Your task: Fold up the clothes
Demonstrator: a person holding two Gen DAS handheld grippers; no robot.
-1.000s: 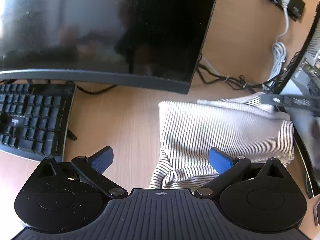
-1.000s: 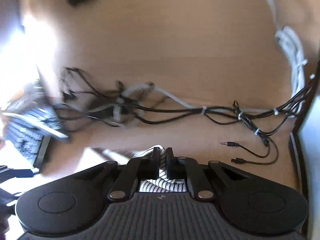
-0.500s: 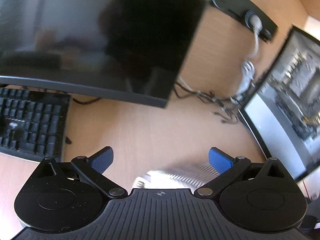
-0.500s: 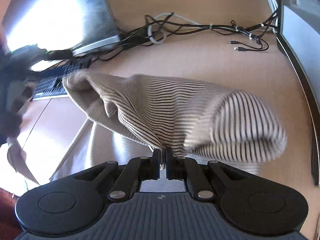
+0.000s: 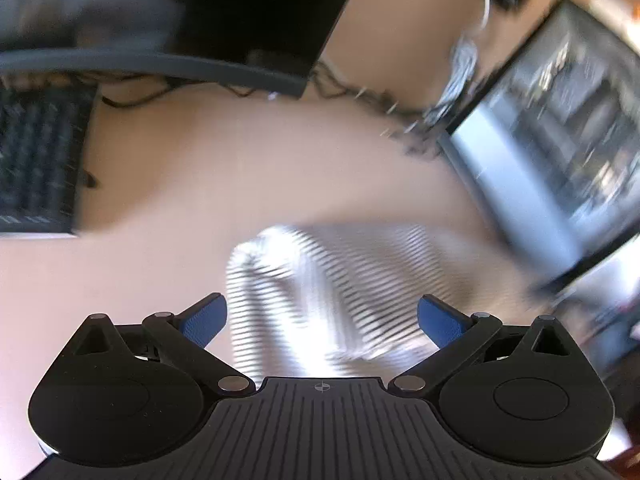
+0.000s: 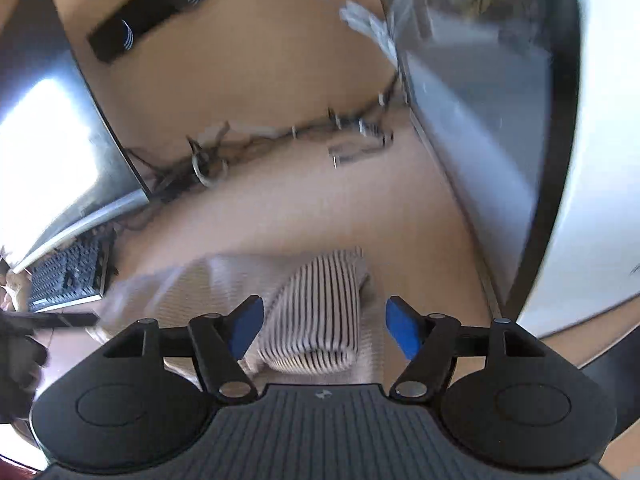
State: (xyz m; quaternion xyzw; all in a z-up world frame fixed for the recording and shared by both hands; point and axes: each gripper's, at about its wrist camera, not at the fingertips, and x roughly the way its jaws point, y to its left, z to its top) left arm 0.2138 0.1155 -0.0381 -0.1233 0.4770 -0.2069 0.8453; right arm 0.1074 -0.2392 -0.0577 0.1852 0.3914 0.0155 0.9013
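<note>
While both views are smeared with motion blur, the main things can still be made out. From the left wrist camera, the left gripper (image 5: 322, 320) has its jaws spread wide, the two blue pads (image 5: 204, 320) far apart and holding nothing. The striped garment (image 5: 320, 280), pale with thin dark stripes, lies bunched on the wooden desk (image 5: 240, 168) just ahead of that gripper, showing through the gap between the pads without touching either one that I can see. At about ten o'clock in that view sits a black keyboard (image 5: 38, 156), with a dark monitor (image 5: 208, 12) above it toward twelve o'clock, and a second screen (image 5: 560, 132) stands at two o'clock; a tangle of cables (image 5: 380, 100) runs along the desk between the two. From the right wrist camera, the right gripper (image 6: 324, 326) is likewise opened wide and empty, its blue pads (image 6: 248, 326) well apart. The same garment (image 6: 316, 312) lies folded over on itself just in front, its rolled striped edge sitting between the pads but clear of both. Cables (image 6: 280, 140) cross the desk toward twelve o'clock, the keyboard (image 6: 68, 276) shows at nine o'clock, and a large screen (image 6: 480, 100) fills the two o'clock side.
</note>
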